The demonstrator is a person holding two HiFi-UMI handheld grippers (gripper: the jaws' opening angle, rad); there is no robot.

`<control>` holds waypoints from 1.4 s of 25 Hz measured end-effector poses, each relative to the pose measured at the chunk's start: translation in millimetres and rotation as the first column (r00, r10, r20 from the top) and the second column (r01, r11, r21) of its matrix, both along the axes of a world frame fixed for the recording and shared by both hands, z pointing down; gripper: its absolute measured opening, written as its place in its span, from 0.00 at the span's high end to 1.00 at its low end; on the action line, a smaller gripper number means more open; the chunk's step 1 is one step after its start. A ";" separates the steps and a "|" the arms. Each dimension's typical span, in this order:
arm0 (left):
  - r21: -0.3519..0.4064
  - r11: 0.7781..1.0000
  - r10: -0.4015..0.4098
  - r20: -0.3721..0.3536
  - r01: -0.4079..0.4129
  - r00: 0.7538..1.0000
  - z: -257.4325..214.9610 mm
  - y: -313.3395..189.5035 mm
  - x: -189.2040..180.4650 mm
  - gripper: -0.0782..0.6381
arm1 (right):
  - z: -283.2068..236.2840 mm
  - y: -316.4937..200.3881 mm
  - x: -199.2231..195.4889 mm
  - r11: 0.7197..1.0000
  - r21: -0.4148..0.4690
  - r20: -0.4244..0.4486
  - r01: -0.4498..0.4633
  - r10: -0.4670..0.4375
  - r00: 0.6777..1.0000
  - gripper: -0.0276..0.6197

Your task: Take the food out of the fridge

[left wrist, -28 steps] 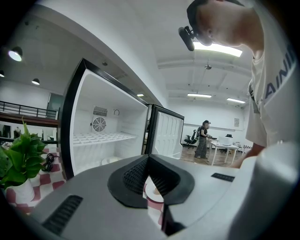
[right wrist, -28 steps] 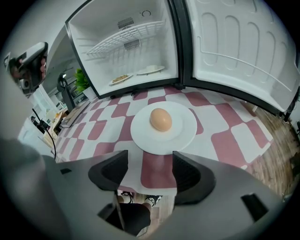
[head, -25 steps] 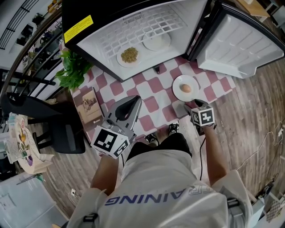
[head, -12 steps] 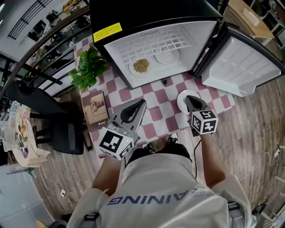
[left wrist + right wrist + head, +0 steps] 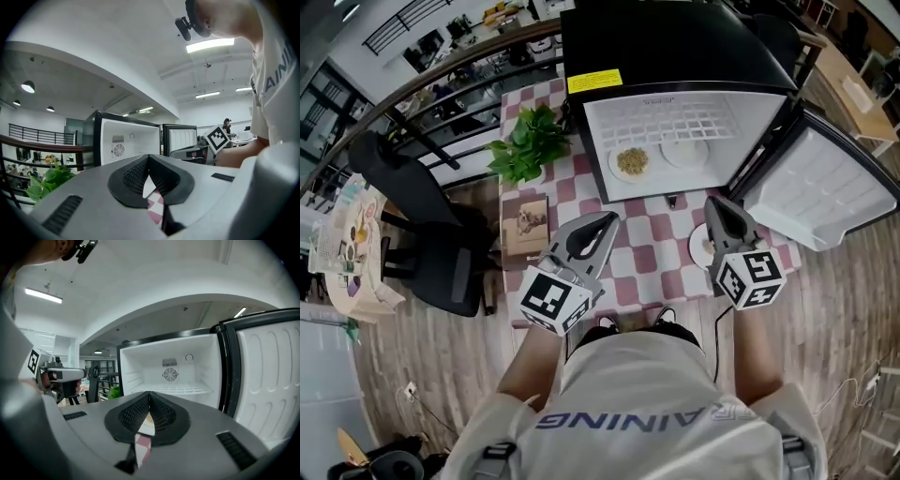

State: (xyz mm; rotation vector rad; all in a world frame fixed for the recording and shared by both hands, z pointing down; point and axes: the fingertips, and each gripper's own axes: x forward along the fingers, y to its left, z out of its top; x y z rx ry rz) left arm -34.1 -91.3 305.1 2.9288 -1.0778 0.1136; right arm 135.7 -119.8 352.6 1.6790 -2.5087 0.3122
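Observation:
The black fridge (image 5: 675, 56) stands open on the checkered cloth (image 5: 652, 246). On its white floor sit a plate of brownish grain food (image 5: 630, 161) and a plain white plate (image 5: 684, 150). A third white plate (image 5: 699, 249) lies on the cloth in front, mostly hidden under my right gripper (image 5: 718, 204). That gripper is shut and empty, its tips together (image 5: 149, 394), facing the fridge interior (image 5: 173, 373). My left gripper (image 5: 605, 221) hovers over the cloth's left part, also shut with nothing in it (image 5: 148, 158).
The fridge door (image 5: 820, 192) hangs open to the right. A green plant (image 5: 528, 145) and a brown book (image 5: 528, 225) lie left of the fridge. A black chair (image 5: 431, 234) stands beyond the table's left edge. A small dark object (image 5: 672, 200) lies before the fridge.
Both grippers have risen, the right one much more, away from the plate on the cloth. The right jaws have gone from open to shut. The head view has pulled back and upward.

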 end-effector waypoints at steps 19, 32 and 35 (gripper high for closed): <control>0.080 0.986 -0.144 -0.038 0.147 0.989 -28.9 5.7 -44.8 0.88 | -53.1 10.3 -31.3 0.994 0.087 0.061 0.065 -0.070 0.996 0.92; 0.031 0.982 -0.187 -0.013 0.187 0.982 -12.0 -1.0 -51.2 0.88 | -8.0 -15.1 -35.4 0.991 -0.079 0.217 0.105 -0.085 0.972 0.92; 0.016 0.978 -0.209 -0.009 0.209 0.978 -3.9 -0.3 -56.4 0.88 | 26.6 -31.1 -40.3 0.969 -0.207 0.335 0.138 -0.062 0.940 0.78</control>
